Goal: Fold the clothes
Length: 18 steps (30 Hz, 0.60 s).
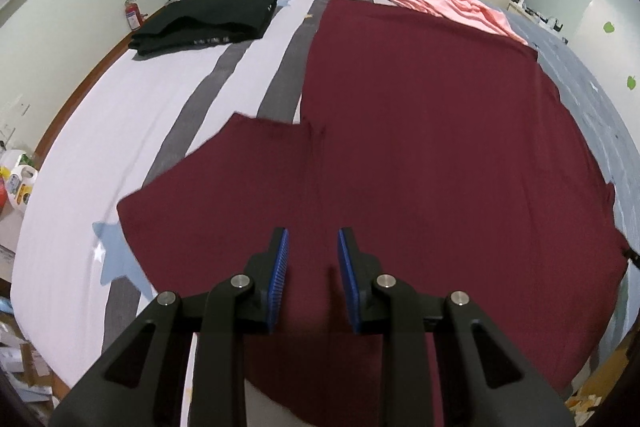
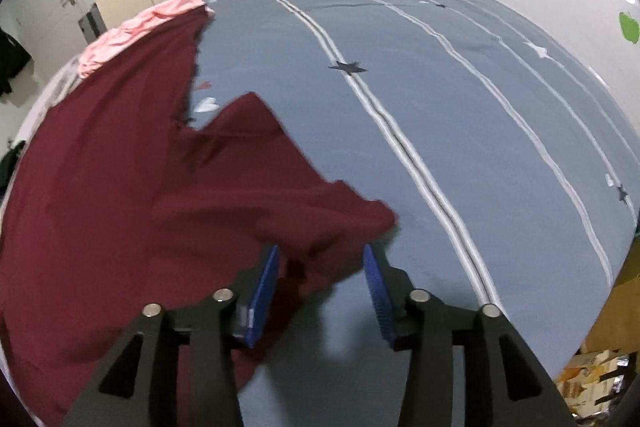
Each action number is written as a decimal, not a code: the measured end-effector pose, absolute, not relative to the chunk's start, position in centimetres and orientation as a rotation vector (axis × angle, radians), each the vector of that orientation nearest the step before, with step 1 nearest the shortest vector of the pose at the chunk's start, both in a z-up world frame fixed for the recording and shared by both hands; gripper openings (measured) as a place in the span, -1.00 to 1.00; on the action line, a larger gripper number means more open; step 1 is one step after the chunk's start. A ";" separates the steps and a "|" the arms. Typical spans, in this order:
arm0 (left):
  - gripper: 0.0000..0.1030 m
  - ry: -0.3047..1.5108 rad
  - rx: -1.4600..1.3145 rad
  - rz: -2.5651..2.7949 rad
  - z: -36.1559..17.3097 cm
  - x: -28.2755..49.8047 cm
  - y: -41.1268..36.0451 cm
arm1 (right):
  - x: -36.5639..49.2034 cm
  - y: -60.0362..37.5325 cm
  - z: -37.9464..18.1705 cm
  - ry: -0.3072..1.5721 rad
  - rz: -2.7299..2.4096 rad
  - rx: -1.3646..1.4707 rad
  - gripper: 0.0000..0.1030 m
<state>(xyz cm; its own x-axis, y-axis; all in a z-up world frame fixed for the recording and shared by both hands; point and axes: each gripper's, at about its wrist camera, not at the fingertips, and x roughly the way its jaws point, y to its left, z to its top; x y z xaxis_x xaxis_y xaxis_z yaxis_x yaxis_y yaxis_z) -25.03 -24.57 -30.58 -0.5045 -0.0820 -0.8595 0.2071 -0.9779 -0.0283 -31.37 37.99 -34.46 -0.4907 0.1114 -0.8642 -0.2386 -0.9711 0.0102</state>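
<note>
A dark red T-shirt (image 1: pixel 420 115) lies spread flat on the bed, its left sleeve (image 1: pixel 224 171) pointing left. My left gripper (image 1: pixel 312 235) is open and hovers just above the shirt near its shoulder, holding nothing. In the right wrist view the same shirt (image 2: pixel 100 187) fills the left side, and its right sleeve (image 2: pixel 304 203) lies rumpled and blurred. My right gripper (image 2: pixel 320 253) is open, its jaws on either side of the sleeve's edge, not closed on it.
A folded black garment (image 1: pixel 208 21) lies at the bed's far left. A crumpled pink garment (image 1: pixel 440 1) lies beyond the red shirt. The bed cover is white with grey stripes (image 1: pixel 140 115) on the left and blue-grey (image 2: pixel 460 99) on the right. Cardboard clutter (image 2: pixel 592 379) sits off the bed.
</note>
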 end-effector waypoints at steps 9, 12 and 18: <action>-0.56 0.131 1.483 -2.609 -31.6 -24.6 -23.6 | -33.5 40.6 -37.0 0.357 2.553 -1.479 0.02; -0.56 0.110 1.473 -2.628 -31.4 -24.7 -23.8 | -33.9 40.9 -37.7 0.404 2.542 -1.469 0.02; -0.56 0.139 1.455 -2.624 -31.0 -24.6 -25.4 | -34.0 39.5 -36.6 0.331 2.580 -1.466 -0.85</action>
